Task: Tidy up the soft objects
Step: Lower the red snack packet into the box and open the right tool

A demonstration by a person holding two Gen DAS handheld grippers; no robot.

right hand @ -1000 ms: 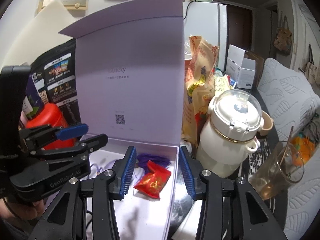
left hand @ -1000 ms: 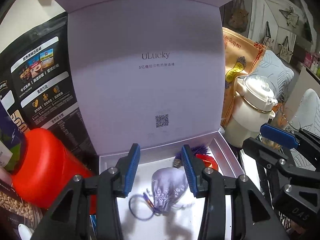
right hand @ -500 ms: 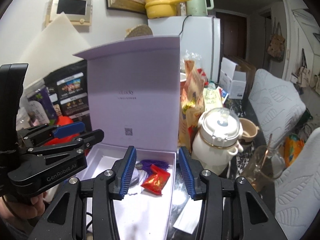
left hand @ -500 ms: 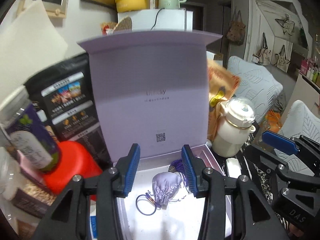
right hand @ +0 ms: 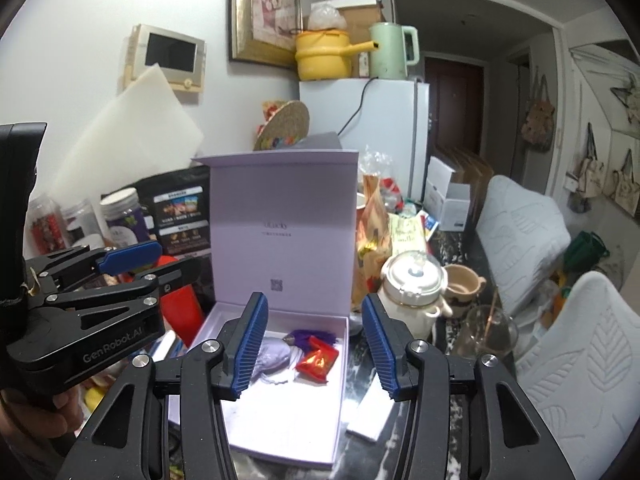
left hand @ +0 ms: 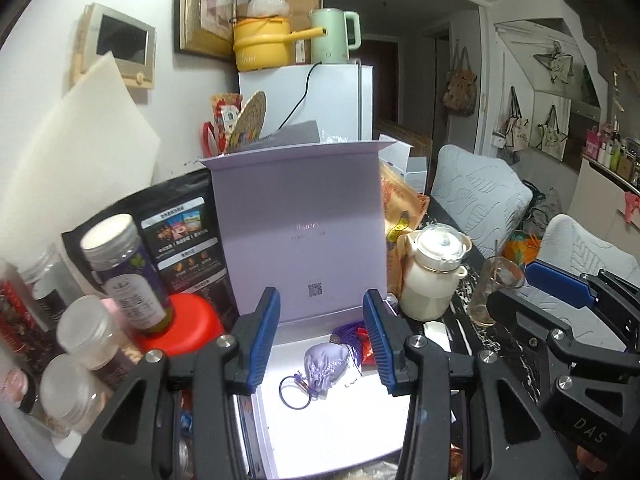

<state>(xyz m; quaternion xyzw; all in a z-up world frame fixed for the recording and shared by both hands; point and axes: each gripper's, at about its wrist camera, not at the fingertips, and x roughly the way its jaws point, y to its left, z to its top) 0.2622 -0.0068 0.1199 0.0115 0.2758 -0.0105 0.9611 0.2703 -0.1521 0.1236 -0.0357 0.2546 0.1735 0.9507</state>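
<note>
A lilac gift box stands with its lid (left hand: 300, 220) upright and its white tray (left hand: 340, 432) lying flat. In the tray lie a lilac drawstring pouch (left hand: 325, 366) with a purple cord loop (left hand: 294, 390), a purple tassel (right hand: 310, 336) and a red sachet (right hand: 319, 360). My left gripper (left hand: 320, 296) hovers open above and in front of the tray, holding nothing. My right gripper (right hand: 315, 299) hangs beside it, jaws opening, with nothing between them. The pouches rest well below both.
A white teapot (left hand: 434, 276) and a glass (left hand: 496, 292) stand right of the box. A red-lidded canister (left hand: 184, 324), several jars and a black bag (left hand: 176, 232) crowd its left. A white paper (right hand: 370, 412) lies by the tray. Padded chairs (right hand: 520, 224) line the right.
Both grippers have drawn back and risen from the box, so the whole box and room now show. The pouches stay in the tray. The right jaws stand slightly wider.
</note>
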